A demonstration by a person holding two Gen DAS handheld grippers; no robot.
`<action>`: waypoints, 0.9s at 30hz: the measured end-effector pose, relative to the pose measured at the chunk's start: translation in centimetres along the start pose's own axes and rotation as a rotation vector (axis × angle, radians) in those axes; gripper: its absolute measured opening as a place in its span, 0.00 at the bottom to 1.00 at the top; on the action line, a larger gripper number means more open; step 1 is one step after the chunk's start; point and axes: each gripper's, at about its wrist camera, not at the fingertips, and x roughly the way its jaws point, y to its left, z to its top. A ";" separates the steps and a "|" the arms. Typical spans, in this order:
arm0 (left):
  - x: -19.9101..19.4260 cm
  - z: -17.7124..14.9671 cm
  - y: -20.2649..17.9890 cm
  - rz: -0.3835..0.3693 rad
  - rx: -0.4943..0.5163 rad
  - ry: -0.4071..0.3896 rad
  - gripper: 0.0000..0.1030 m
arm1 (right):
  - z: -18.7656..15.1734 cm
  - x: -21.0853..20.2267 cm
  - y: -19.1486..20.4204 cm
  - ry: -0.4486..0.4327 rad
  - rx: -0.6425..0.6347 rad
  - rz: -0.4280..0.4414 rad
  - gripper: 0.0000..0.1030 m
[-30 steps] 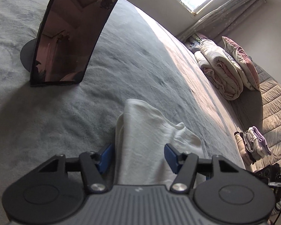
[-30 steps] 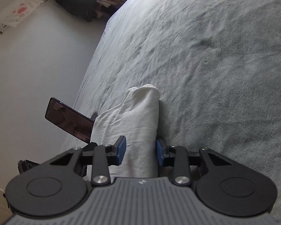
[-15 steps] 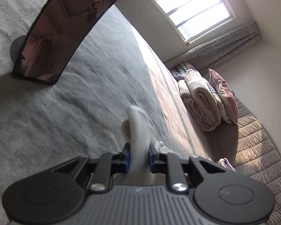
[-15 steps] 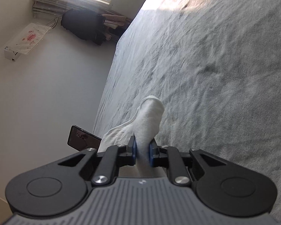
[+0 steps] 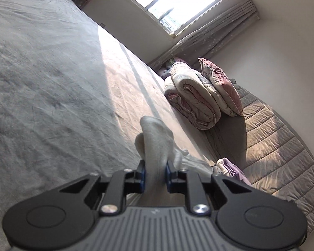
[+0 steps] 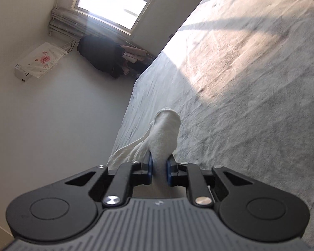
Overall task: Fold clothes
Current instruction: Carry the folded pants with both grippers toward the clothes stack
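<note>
In the left wrist view we see our left gripper [image 5: 155, 174] at the lower centre of the frame, its blue pads [image 5: 142, 176] pressed onto a bunch of white cloth [image 5: 155, 144]. The jaws stand almost together, with only the thickness of the fabric between them. The cloth is soft and a little fuzzy; it rises from the pads as a rounded, rolled hump, and more of it trails down to the lower right as loose wrinkles.

In the right wrist view our right gripper [image 6: 159, 170] is in the same state: the two blue pads [image 6: 149, 167] squeeze the white cloth [image 6: 164, 138], which stands up as a thick blunt roll in the centre of the frame. A flatter, creased part of it hangs toward the lower left.

Behind the cloth lies the grey bed cover [image 5: 41, 83], a plush surface with many small wrinkles. A bright band of sun crosses it in the middle of the left view. At the right centre of that view a rolled quilt [image 5: 190, 98] in cream and pink lies beside a dusty pink pillow [image 5: 221, 87], both on a grey quilted mattress pad [image 5: 282, 146] with stitched ribs. A small pile of folded pale clothes [image 5: 230, 166] shows just right of the left gripper. The window [image 5: 169, 2] is at the upper centre, with a grey pleated curtain [image 5: 215, 37] beside it.
</note>
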 end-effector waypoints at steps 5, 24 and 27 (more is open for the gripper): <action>3.1 -1.9 -5.2 -0.030 0.030 0.021 0.18 | 3.9 -5.0 -2.0 -0.030 -0.017 -0.022 0.16; 17.9 -7.1 -24.3 -0.172 0.130 0.100 0.17 | 18.8 -19.7 -8.0 -0.238 -0.131 -0.120 0.16; 20.6 -7.1 -27.4 -0.203 0.151 0.104 0.17 | 22.0 -21.6 -8.6 -0.273 -0.159 -0.134 0.16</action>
